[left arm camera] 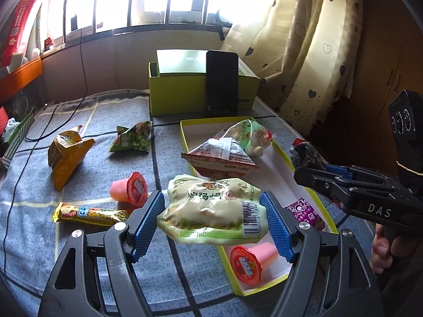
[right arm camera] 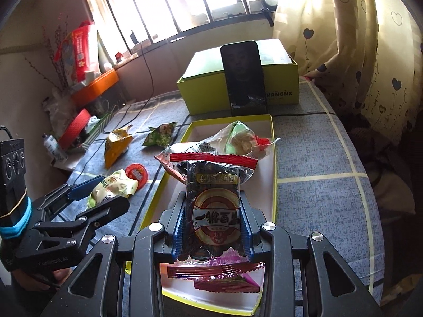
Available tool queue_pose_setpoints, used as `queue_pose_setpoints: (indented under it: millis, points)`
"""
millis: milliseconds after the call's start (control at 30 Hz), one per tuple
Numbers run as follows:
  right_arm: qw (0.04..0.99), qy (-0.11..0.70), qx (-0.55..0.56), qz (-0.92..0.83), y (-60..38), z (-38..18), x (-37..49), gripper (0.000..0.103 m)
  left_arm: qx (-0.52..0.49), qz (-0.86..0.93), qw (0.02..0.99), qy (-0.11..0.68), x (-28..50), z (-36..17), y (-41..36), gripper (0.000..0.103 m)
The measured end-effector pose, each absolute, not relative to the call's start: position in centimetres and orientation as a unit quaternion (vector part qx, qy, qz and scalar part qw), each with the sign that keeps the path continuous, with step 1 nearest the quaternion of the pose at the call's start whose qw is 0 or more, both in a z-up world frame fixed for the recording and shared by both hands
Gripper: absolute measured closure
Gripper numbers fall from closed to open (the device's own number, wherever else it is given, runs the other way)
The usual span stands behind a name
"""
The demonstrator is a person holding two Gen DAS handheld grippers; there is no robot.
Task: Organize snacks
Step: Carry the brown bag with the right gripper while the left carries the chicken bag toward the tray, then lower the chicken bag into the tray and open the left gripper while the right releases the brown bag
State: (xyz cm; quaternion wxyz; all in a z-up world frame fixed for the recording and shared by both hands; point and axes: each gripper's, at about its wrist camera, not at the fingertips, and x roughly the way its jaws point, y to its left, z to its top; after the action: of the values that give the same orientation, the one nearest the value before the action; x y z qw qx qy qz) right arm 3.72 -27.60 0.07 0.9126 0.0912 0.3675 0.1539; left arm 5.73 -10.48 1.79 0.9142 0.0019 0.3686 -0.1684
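My left gripper [left arm camera: 211, 214] is shut on a pale green snack pouch [left arm camera: 211, 208], held above the left edge of a shallow yellow-rimmed tray [left arm camera: 288, 158]. My right gripper [right arm camera: 212, 227] is shut on a dark sunflower-seed packet [right arm camera: 214, 200], held upright over the same tray [right arm camera: 273, 158]. In the tray lie a red-and-white packet [left arm camera: 219, 158], a clear nut bag [left arm camera: 251, 134], a purple packet [left arm camera: 304, 211] and a pink jelly cup [left arm camera: 251, 261]. Loose on the blue cloth are a yellow bag [left arm camera: 66, 155], a green bag [left arm camera: 132, 137], another jelly cup [left arm camera: 129, 190] and a yellow stick packet [left arm camera: 87, 214].
A lime-green box [left arm camera: 201, 89] stands behind the tray with a black phone [left arm camera: 222, 84] leaning on it. Cables [left arm camera: 79, 79] run over the cloth at the left. Clutter and an orange shelf [right arm camera: 95, 87] line the left side; a curtain [left arm camera: 312, 52] hangs at right.
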Motion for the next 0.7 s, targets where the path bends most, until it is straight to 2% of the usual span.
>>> queue_pose_setpoints:
  millis: [700]
  points:
    - [0.900, 0.402, 0.089, 0.141, -28.0, -2.3, 5.6, 0.070, 0.044, -0.203, 0.894, 0.397, 8.5, -0.6, -13.8, 0.028]
